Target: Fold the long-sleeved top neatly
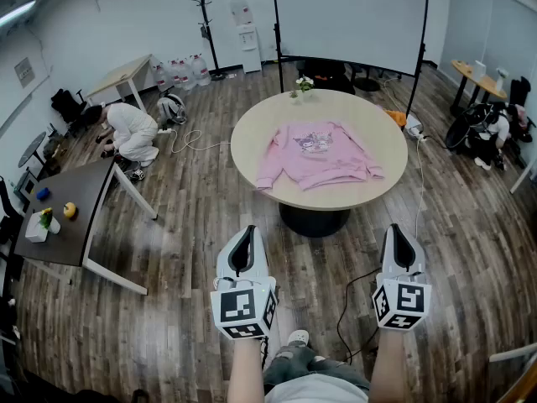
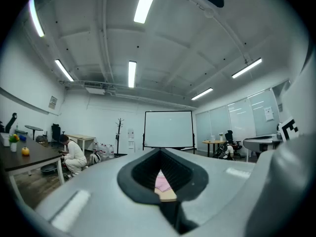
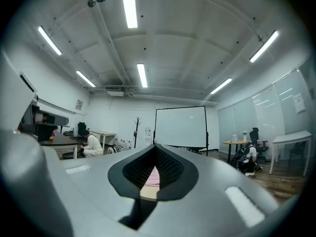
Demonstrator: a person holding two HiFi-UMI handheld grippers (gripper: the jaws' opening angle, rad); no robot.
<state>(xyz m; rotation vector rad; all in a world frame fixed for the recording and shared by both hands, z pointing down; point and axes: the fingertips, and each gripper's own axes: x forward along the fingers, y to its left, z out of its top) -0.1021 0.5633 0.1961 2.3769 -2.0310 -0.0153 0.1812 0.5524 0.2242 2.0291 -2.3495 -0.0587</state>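
Both left gripper [image 1: 248,229] and right gripper [image 1: 394,227] hover well short of top [image 1: 319,152].

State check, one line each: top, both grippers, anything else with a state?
Pink long-sleeved top: unfolded, flat, front up on round beige table, sleeves spread.
Left gripper: fingers together, empty, short of the table.
Right gripper: fingers together, empty, short of the table.
Small flower vase: upright at table's far edge.

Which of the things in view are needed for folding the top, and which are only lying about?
For the job: pink long-sleeved top; round table under it; left gripper; right gripper.

Lying about: flower vase; water bottles; dark side table; coat stand; projection screen.
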